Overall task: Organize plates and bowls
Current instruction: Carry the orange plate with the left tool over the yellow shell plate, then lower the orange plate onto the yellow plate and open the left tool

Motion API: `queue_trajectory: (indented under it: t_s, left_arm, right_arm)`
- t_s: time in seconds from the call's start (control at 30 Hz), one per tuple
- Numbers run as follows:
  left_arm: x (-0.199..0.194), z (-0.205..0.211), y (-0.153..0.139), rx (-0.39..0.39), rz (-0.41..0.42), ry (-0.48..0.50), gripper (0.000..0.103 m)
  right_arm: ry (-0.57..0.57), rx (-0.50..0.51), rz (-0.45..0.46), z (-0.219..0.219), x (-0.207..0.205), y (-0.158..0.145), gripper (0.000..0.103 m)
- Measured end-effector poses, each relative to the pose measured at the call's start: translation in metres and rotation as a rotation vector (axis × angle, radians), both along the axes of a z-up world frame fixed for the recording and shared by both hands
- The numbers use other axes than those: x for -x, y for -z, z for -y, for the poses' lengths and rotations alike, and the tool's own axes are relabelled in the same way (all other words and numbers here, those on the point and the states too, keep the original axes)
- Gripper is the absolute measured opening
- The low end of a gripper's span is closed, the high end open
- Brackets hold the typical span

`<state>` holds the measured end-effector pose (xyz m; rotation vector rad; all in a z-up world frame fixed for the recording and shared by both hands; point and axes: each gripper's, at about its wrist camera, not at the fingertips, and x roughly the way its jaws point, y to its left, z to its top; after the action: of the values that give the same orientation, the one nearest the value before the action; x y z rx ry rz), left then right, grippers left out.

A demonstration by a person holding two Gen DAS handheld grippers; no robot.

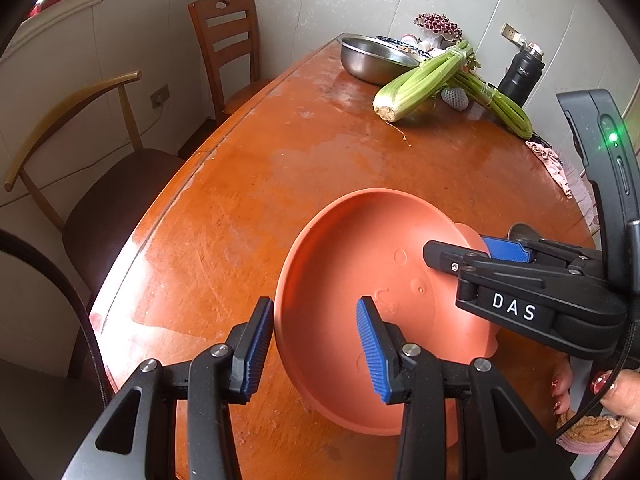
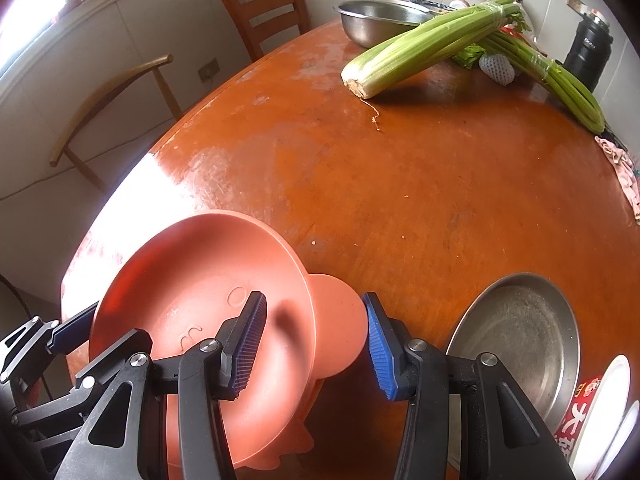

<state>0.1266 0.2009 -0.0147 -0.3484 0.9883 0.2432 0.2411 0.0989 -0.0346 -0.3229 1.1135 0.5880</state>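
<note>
Bright window daylight glares off the table (image 2: 168, 184), sharp centrally, fisheye-bent with dark corners

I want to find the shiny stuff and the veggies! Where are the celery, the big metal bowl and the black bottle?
celery (image 2: 416, 50): right wrist view, middle of the thick pale stalk.
metal bowl (image 2: 366, 28): right wrist view, its outer front wall.
black bottle (image 1: 520, 78): left wrist view, its dark body.

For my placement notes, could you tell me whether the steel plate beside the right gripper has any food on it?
No, the steel plate shows only its bare, dull metal surface in the right wrist view.
</note>
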Motion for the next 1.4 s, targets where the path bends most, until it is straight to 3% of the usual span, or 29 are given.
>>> queue_trajectory:
  t_s: [0.9,1.1,1.2,1.4]
  left_arm:
    - [0.019,-0.002,-0.017,0.008,0.037,-0.004,0.051]
    - [0.022,0.003,-0.026,0.001,0.054,0.001,0.056]
    - [0.021,0.008,-0.034,-0.008,0.066,0.011,0.057]
    - [0.018,0.022,-0.052,-0.03,0.099,0.049,0.06]
  right_arm:
    - [0.013,0.025,0.099,-0.004,0.015,-0.017,0.055]
    - [0.02,-0.018,0.119,0.001,0.021,-0.033,0.056]
    - [0.034,-0.04,0.14,0.009,0.025,-0.045,0.065]
    - [0.067,-0.101,0.188,0.034,0.035,-0.074,0.066]
